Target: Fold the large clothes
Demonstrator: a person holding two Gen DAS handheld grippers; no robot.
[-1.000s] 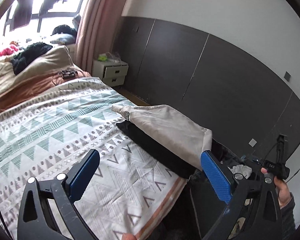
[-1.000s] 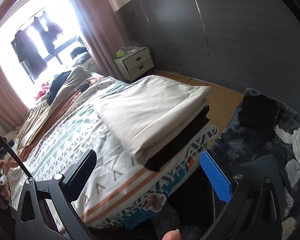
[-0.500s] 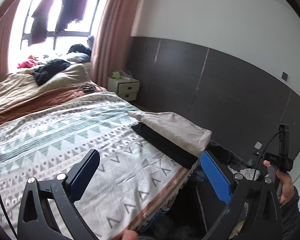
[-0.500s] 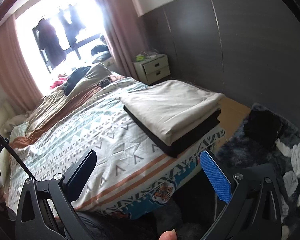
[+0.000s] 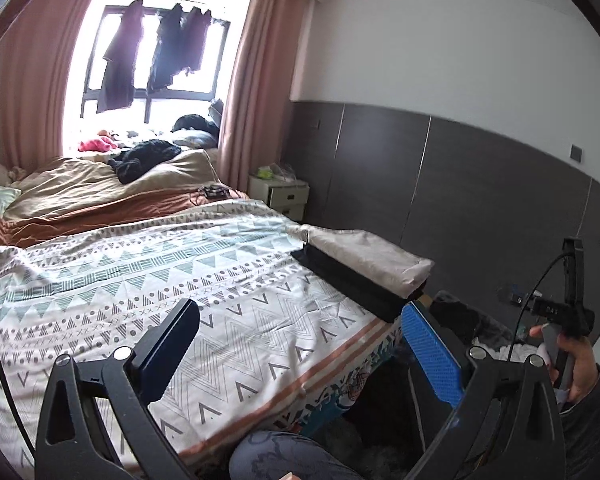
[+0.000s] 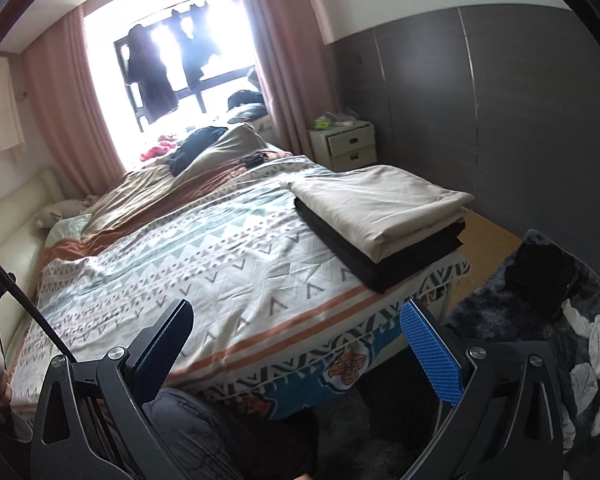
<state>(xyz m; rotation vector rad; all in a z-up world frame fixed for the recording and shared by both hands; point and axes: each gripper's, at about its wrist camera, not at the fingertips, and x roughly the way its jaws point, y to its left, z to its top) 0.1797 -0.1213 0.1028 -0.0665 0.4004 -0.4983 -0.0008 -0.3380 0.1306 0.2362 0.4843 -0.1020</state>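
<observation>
Reading no words anywhere, we have pulled back from the bed [image 6: 236, 264]; left gripper [image 5: 300, 344] and right gripper [image 6: 296, 340] spread wide, empty, folded clothes [image 6: 380, 216] on its corner.

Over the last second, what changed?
Both grippers, left and right, pulled back from the bed and tilted up; more window and room shows, and the stack looks smaller. Both stayed open and empty. The beige folded garment stayed on the black folded garment at the corner of the bed.
</observation>
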